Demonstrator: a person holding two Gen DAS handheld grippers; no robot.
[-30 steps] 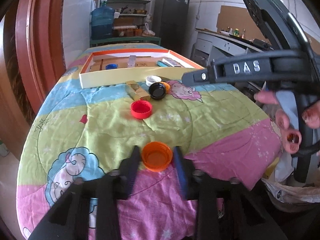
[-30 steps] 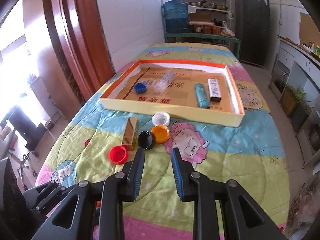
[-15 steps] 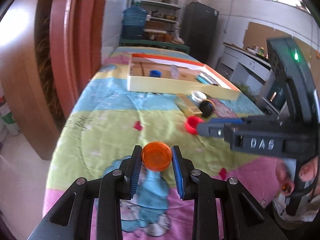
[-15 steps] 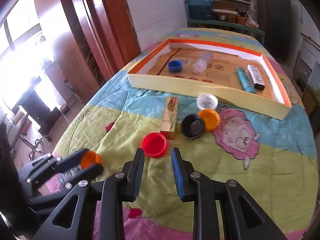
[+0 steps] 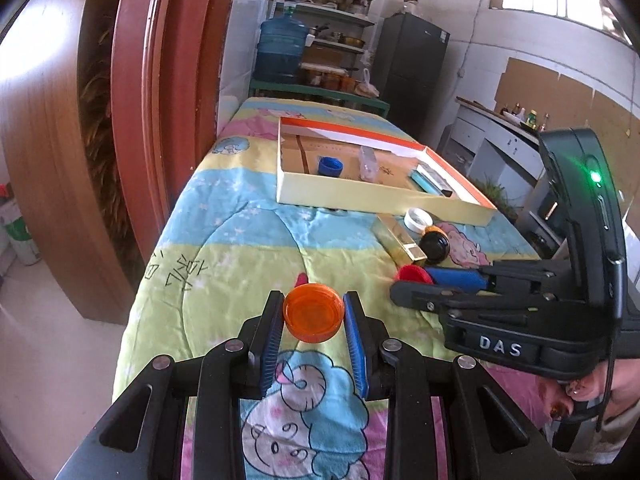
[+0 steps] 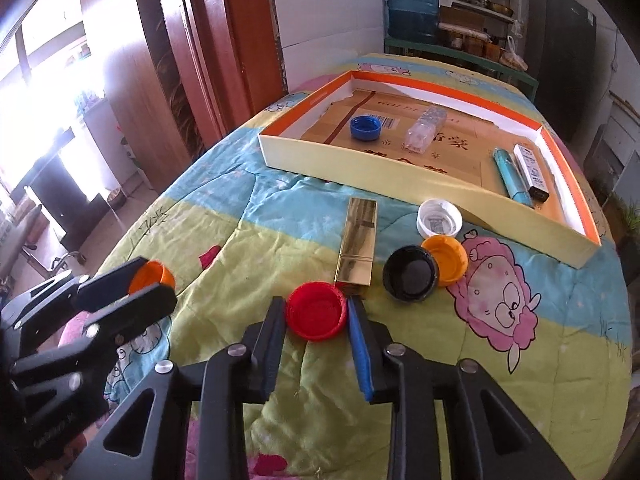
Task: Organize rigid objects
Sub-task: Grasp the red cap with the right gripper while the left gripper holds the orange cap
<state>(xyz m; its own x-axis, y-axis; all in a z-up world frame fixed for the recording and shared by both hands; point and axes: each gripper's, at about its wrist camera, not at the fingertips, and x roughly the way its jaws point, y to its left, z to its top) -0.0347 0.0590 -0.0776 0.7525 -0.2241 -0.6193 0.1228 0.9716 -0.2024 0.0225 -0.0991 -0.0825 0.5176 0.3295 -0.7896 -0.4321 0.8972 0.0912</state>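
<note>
Left gripper (image 5: 314,322) clamped on orange cap (image 5: 314,313), held above quilt (image 5: 240,248). Right gripper (image 6: 316,322) jaws opening, straddling red cap (image 6: 316,310) lying on quilt; pads beside its rim, not pressing. From red cap: gold box (image 6: 357,246) at 1 o'clock, touching; black cap (image 6: 409,273) at 2 o'clock, near; second orange cap (image 6: 450,258) touching black cap; white cap (image 6: 439,218) just beyond. Tray (image 6: 400,176) at 12–1 o'clock, farther: blue cap (image 6: 365,128), clear bottle (image 6: 424,132), teal tube (image 6: 510,174), white stick (image 6: 530,168) inside.
</note>
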